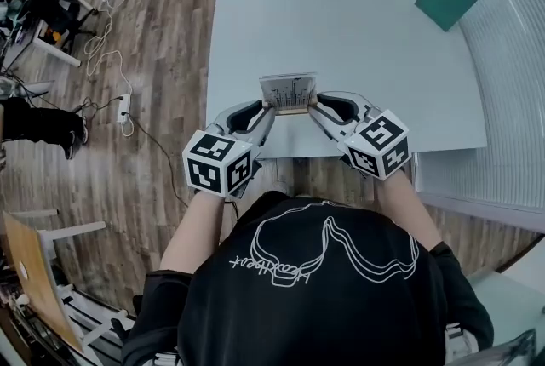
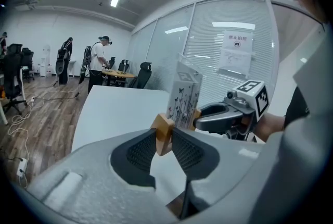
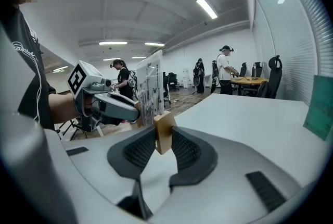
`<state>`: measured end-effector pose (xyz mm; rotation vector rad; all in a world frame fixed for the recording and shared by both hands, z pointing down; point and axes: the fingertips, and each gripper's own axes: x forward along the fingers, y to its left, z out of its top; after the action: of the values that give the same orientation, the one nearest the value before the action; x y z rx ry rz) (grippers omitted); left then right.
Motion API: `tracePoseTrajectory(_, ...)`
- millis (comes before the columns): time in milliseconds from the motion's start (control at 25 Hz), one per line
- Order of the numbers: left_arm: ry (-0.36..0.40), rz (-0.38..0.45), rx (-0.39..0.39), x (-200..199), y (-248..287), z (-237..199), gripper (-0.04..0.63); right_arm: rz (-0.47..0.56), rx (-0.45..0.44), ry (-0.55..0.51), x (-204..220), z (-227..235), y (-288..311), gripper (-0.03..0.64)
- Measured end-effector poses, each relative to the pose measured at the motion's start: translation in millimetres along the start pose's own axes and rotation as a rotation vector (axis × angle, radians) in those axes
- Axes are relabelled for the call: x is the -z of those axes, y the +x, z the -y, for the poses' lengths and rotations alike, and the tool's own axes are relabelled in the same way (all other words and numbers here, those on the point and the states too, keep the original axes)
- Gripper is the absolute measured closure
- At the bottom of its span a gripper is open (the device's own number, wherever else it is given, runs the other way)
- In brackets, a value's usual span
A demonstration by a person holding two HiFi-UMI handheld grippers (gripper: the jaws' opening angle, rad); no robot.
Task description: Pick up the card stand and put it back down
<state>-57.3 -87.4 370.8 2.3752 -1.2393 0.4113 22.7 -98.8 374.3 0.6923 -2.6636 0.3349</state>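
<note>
Left claw [image 2: 164,135] and right claw [image 3: 164,134] each clamp one wooden end of the card stand [image 1: 288,90].

We see the card stand [image 1: 288,94] as a short bar of light brown wood [image 2: 163,132] that carries a pale card [image 2: 184,98] with small dark printed figures. The card stands upright on the bar, and the bar lies level, with its long side across the head view. The left gripper [image 1: 269,110] pinches its left end and the right gripper [image 1: 314,110] pinches its right end, with the pads pressed on the wood. The stand is over the near part of the white table [image 1: 341,15], close to the front edge. We cannot tell if it touches the top.
</note>
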Motion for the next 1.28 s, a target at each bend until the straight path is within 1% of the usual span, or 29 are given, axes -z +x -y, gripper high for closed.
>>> tracePoseTrajectory(200,0.032,0.036,-0.028,-3,-15,25,0.495,0.028,-0.010,-0.050,-3,-12,-24,0.515)
tracePoseTrajectory(360,0.020,0.059,-0.038,2,-22,39,0.495,0.048,-0.017,-0.053,3,-20,-36,0.515)
tracePoseTrajectory(560,0.023,0.054,-0.043,7,-25,51,0.495,0.046,-0.024,-0.047,8,-25,-46,0.515)
tracePoseTrajectory(760,0.037,0.063,-0.046,5,-29,54,0.495,0.049,-0.018,-0.050,8,-28,-50,0.514)
tracePoseTrajectory(1000,0.032,0.063,-0.041,1,-28,60,0.495,0.046,-0.019,-0.046,4,-25,-56,0.515)
tracePoseTrajectory(1120,0.022,0.061,-0.053,0,-32,51,0.495,0.042,-0.024,-0.043,0,-27,-47,0.515)
tracePoseTrajectory(1280,-0.005,0.051,-0.051,0,-30,32,0.495,0.025,-0.026,-0.044,-7,-23,-28,0.517)
